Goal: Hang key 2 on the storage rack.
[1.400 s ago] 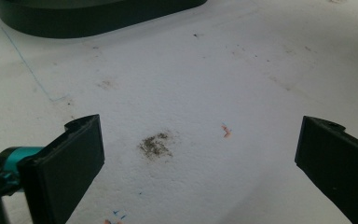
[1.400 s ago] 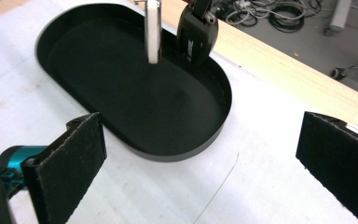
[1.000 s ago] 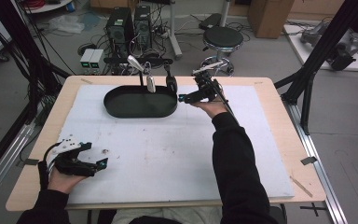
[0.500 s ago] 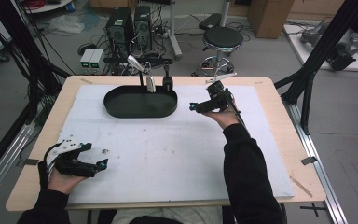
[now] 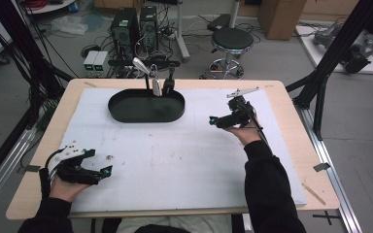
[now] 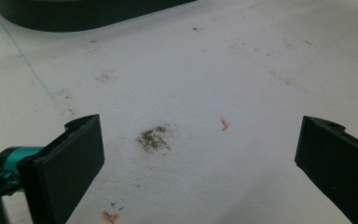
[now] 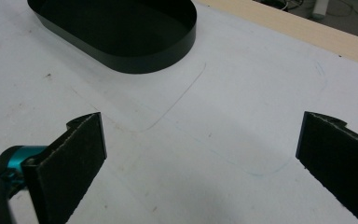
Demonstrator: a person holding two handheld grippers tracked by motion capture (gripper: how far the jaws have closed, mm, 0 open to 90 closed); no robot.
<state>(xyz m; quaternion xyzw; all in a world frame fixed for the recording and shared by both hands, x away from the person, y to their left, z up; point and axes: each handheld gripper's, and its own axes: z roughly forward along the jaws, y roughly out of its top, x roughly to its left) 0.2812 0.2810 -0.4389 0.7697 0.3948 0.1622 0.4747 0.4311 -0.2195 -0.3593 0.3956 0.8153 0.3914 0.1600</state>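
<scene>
While empty, black tray (image 5: 126, 114) lies crosswise.

Matt black plastic tray (image 5: 145, 114), rough white foam mat (image 5: 184, 155).

My jaws are black, with a turquoise piece at the base of each gripper. The tray (image 5: 145, 108) is black too, standing on a white mat (image 5: 184, 155) speckled with grey smudges, small orange marks and faint blue lines. The table (image 5: 291, 121) edge is pale wood.

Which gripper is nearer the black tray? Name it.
The right gripper, held just off the black tray's right end. The left gripper rests at the table's near left corner, far from it.
</scene>
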